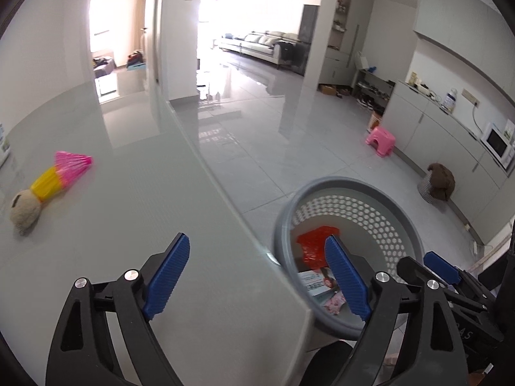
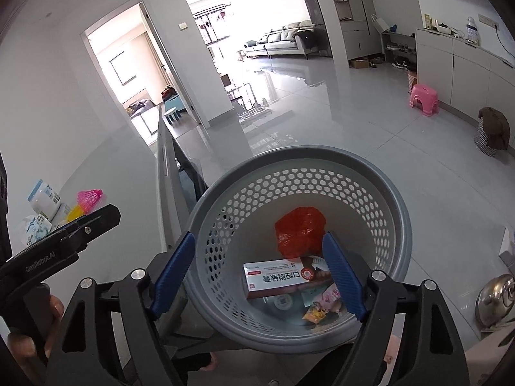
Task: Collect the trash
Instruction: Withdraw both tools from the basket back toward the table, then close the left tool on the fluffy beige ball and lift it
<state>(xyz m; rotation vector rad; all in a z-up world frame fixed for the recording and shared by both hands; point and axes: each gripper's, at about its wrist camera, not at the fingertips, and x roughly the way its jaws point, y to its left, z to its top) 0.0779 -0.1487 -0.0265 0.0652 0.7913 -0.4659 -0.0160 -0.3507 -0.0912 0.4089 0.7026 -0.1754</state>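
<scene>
A grey perforated trash basket [image 2: 322,151] stands beside the table, right under my right gripper [image 2: 259,241], which is open with nothing between its blue pads. Inside lie a crumpled red bag [image 2: 299,228], a red and white box [image 2: 276,276] and some small wrappers [image 2: 318,312]. My left gripper [image 1: 257,244] is open and empty over the grey table's edge [image 1: 225,193], with the basket [image 1: 338,181] to its right. A pink and yellow shuttlecock toy [image 1: 54,183] with a plush head lies on the table at the far left.
A white jar [image 2: 45,199] and a tissue pack [image 2: 33,228] sit on the table by the toy. On the floor are a pink stool [image 1: 379,140] and a cloth-covered hamper [image 1: 437,183] along the cabinets. A metal pot lid [image 2: 495,299] is at the right.
</scene>
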